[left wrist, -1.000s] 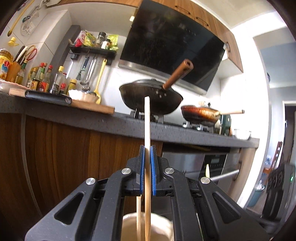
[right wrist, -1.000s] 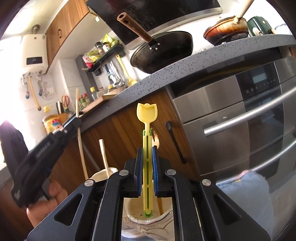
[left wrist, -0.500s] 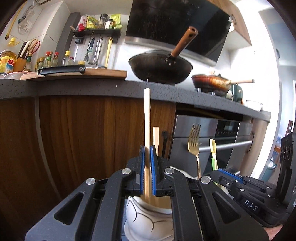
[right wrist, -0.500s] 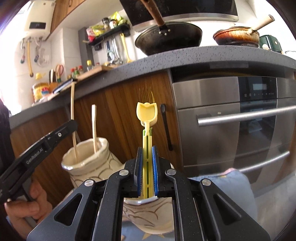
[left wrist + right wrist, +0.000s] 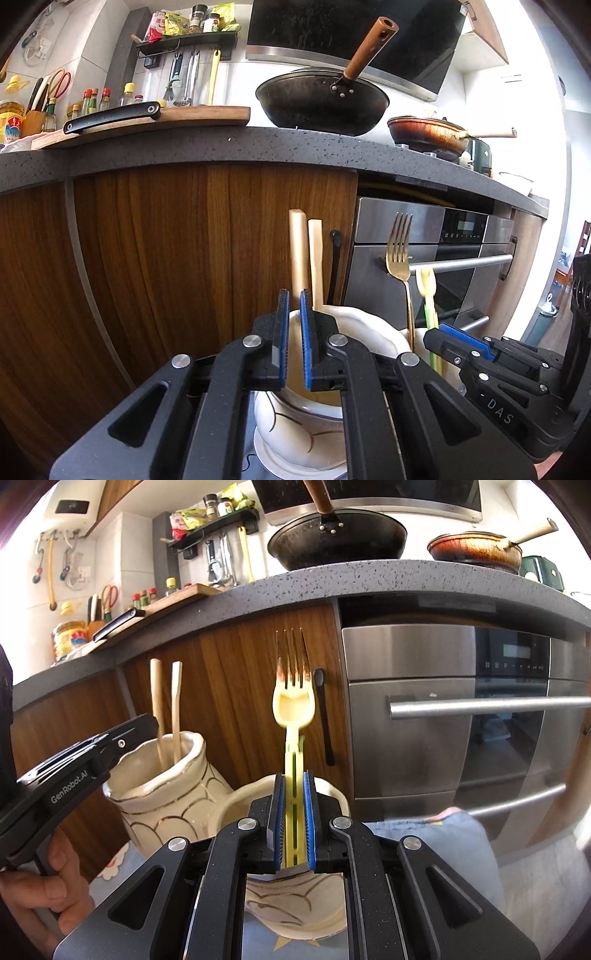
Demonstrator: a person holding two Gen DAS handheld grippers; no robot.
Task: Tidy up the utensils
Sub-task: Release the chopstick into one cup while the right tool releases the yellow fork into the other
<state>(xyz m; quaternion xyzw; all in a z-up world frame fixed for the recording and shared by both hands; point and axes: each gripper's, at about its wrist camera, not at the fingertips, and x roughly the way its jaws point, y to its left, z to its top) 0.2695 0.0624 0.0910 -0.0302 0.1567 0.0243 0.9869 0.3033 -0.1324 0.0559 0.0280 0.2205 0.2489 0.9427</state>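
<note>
My left gripper (image 5: 294, 314) is slightly open just above a cream vase (image 5: 295, 435); two wooden chopsticks (image 5: 298, 254) stand in that vase beyond the pads, free of them. The same vase (image 5: 166, 794) and chopsticks (image 5: 159, 705) show at left in the right wrist view, with the left gripper (image 5: 122, 734) beside them. My right gripper (image 5: 294, 790) is shut on a yellow-green plastic spoon (image 5: 293, 709), held upright over a second cream vase (image 5: 236, 808). A gold fork (image 5: 292, 657) stands in that vase behind the spoon. The fork (image 5: 399, 254) and spoon (image 5: 426, 291) also show in the left wrist view.
Both vases stand on a blue mat (image 5: 114, 864) on the floor before a wooden cabinet (image 5: 166, 258) and a steel oven (image 5: 461, 716). A grey counter (image 5: 295, 147) above carries a cutting board, a black wok (image 5: 321, 103) and a pan.
My left gripper has lowered the chopstick into the vase and opened off it. My right gripper has come down with the spoon, which now stands in front of the fork.
</note>
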